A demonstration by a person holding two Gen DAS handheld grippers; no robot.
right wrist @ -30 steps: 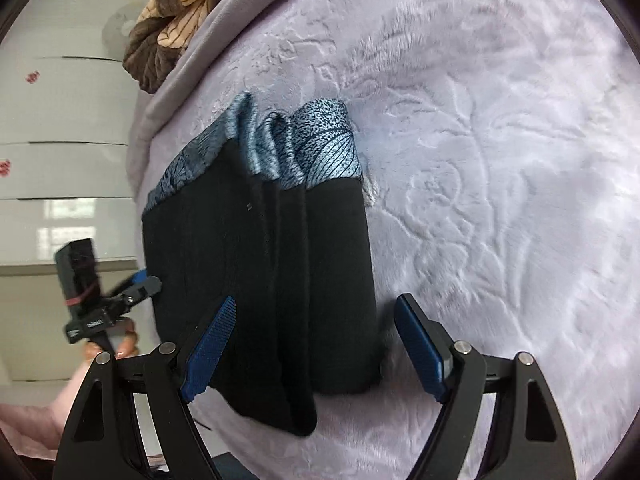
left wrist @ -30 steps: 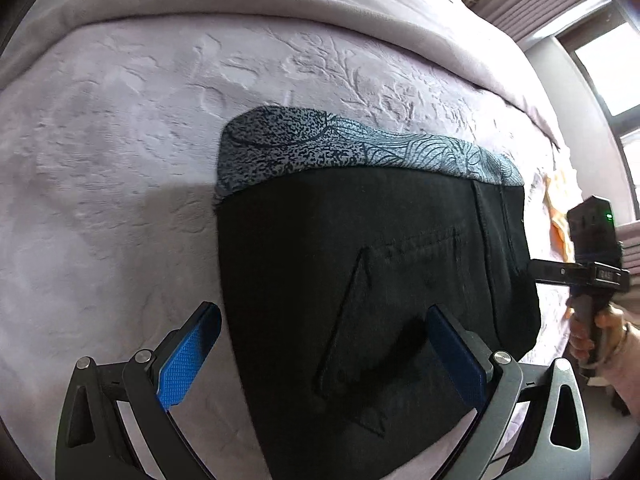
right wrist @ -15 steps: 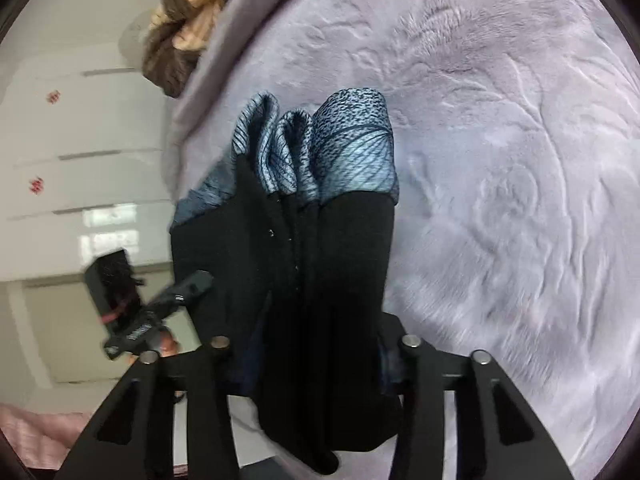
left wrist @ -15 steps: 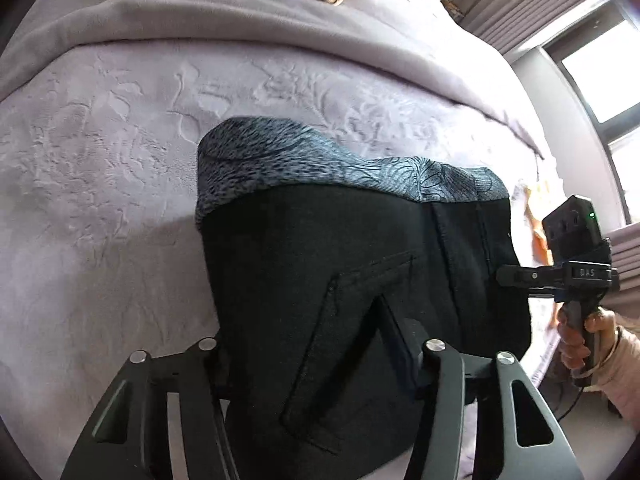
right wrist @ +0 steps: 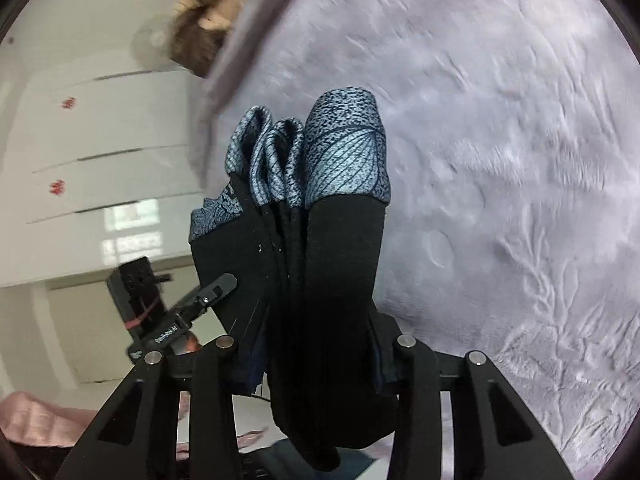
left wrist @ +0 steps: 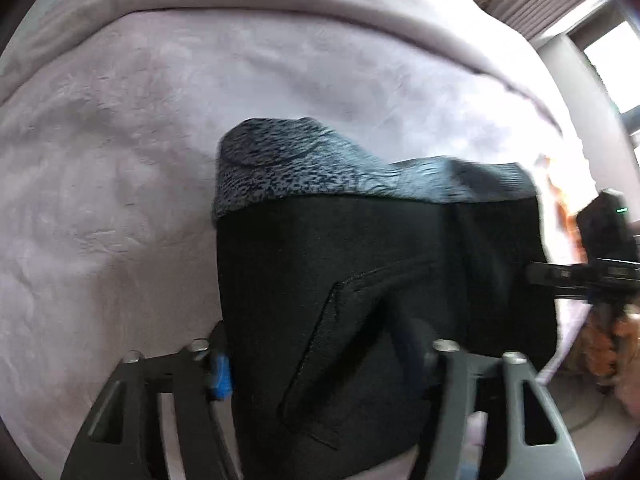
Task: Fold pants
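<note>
Both claws have the folded pants between their fingers. Left gripper (left wrist: 324,364) fills the bottom of its own view, dark finger frames at about seven and five o'clock, with the black pants (left wrist: 384,300) bunched thickly between them; a strip of blue pad (left wrist: 220,374) shows at the cloth's left edge, pressed against it, and the jaws are opening while the fabric sits between them. A stitched back pocket (left wrist: 340,356) runs diagonally across the black panel just above the fingers. The patterned blue-grey waistband (left wrist: 320,172) tops the bundle toward twelve o'clock, lying over the pale lilac embossed bedspread (left wrist: 120,160), which fills the view from nine round to one o'clock. At three o'clock the other tool appears, blurred, at the cloth's right edge.

Right gripper (right wrist: 316,356), seen in its own view, is clamped on the same bundle: its two black fingers squeeze the stacked black layers from either side at about six o'clock, and the pads are buried in cloth. The pants (right wrist: 340,280) rise from the fingers toward twelve o'clock, ending in three rolled folds of waistband (right wrist: 344,148). Bedspread (right wrist: 500,160) covers the right half, from twelve to five o'clock. At eight o'clock the left tool reaches in to the bundle's far edge. A brown and tan striped garment (right wrist: 204,20) lies blurred at eleven o'clock, on the bed's edge.
</note>
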